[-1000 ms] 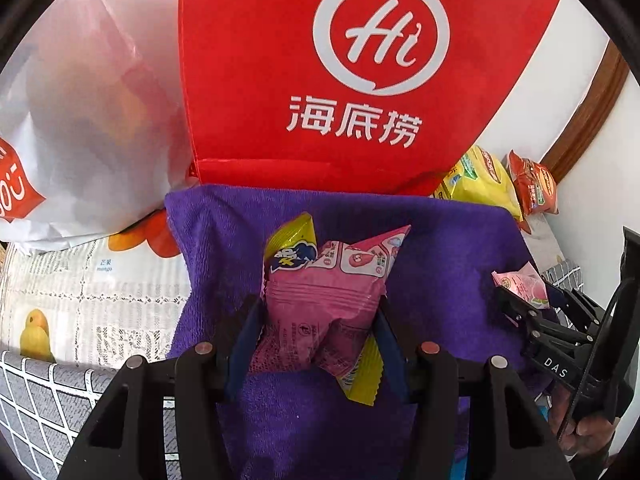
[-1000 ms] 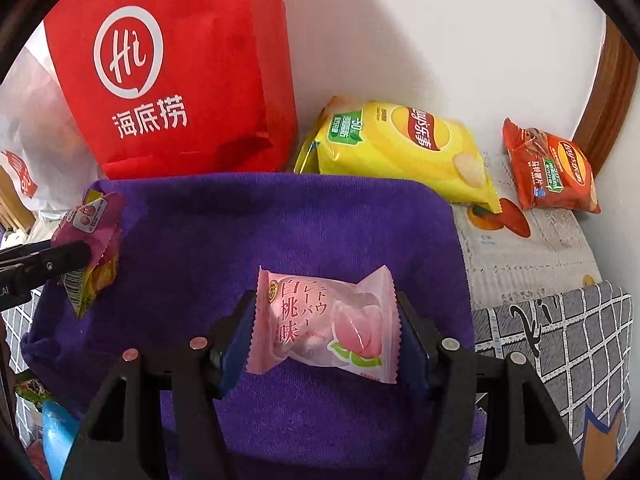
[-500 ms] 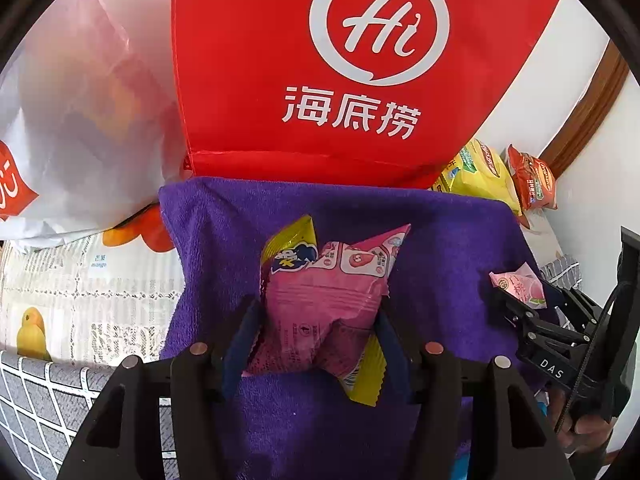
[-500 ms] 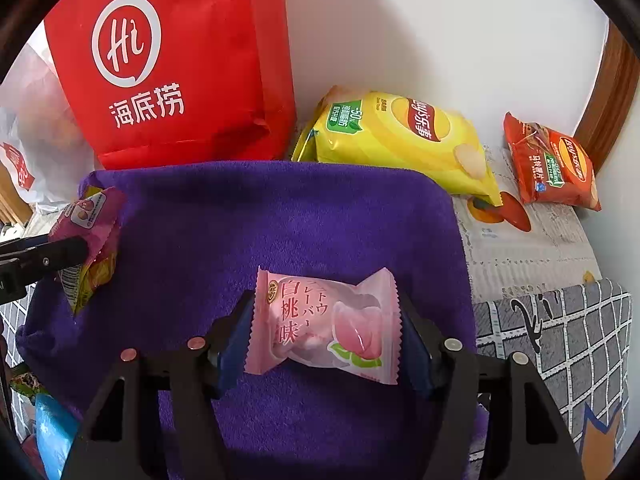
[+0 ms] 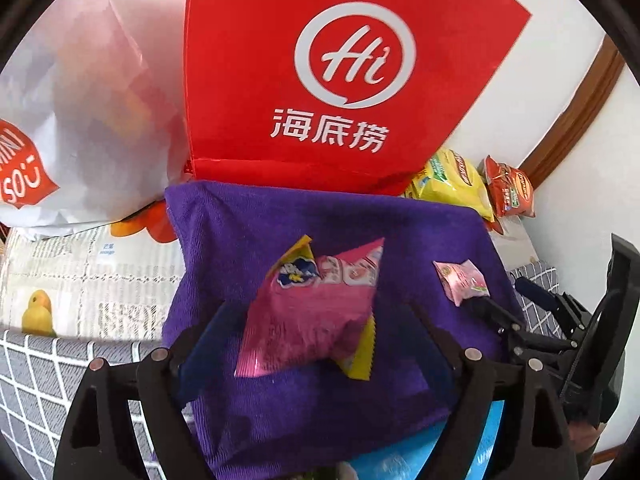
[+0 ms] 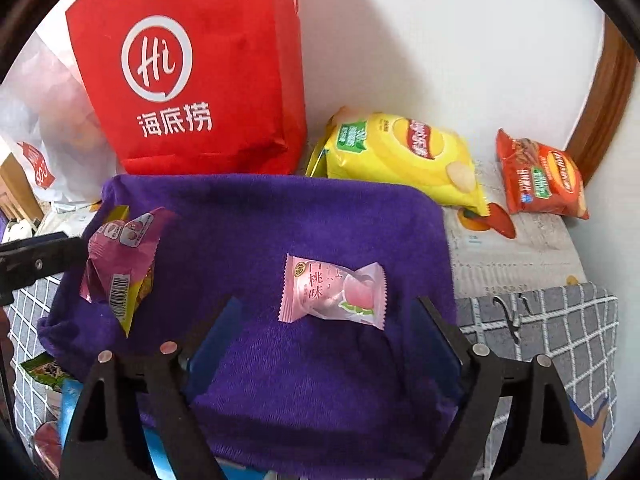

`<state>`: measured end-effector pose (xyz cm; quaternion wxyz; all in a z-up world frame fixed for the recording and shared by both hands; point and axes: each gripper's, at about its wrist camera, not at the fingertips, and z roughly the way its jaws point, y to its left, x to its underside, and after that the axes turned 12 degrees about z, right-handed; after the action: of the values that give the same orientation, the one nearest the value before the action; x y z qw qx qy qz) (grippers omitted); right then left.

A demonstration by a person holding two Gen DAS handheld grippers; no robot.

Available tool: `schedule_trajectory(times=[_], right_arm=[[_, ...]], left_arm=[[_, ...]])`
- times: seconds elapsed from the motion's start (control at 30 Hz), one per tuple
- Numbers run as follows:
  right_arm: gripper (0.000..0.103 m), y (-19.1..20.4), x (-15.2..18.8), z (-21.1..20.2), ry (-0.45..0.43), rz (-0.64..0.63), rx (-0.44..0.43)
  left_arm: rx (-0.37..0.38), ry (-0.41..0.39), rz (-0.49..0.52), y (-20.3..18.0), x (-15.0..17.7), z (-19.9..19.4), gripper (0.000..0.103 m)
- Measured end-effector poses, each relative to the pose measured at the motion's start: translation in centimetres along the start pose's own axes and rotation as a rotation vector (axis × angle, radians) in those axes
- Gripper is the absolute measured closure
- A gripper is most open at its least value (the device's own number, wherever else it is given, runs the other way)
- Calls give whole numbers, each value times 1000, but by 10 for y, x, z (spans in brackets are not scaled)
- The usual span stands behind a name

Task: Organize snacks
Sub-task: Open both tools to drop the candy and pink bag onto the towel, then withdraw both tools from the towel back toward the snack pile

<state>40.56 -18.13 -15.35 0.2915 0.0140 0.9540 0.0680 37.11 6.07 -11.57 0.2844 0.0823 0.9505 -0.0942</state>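
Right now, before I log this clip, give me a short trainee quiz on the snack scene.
1. True or false: the right gripper is shut on the pink peach candy.
2. What stands directly behind the purple towel? A) a red Haidilao paper bag B) a blue box C) a kettle
3. Fill in: the pink and yellow snack packets sit between the open fingers of the ___ gripper.

Key: 1 false, its jaws are wide open and the candy lies on the towel, clear of both fingers; 2 A; 3 left.
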Motion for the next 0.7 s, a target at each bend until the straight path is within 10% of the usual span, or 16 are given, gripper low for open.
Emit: schedule_trajectory(times=[0.7], right_arm=[[8,-12,47,-137,-106,67,10]], left_arm=[[-80,-87,39,-56,58,-117,16]])
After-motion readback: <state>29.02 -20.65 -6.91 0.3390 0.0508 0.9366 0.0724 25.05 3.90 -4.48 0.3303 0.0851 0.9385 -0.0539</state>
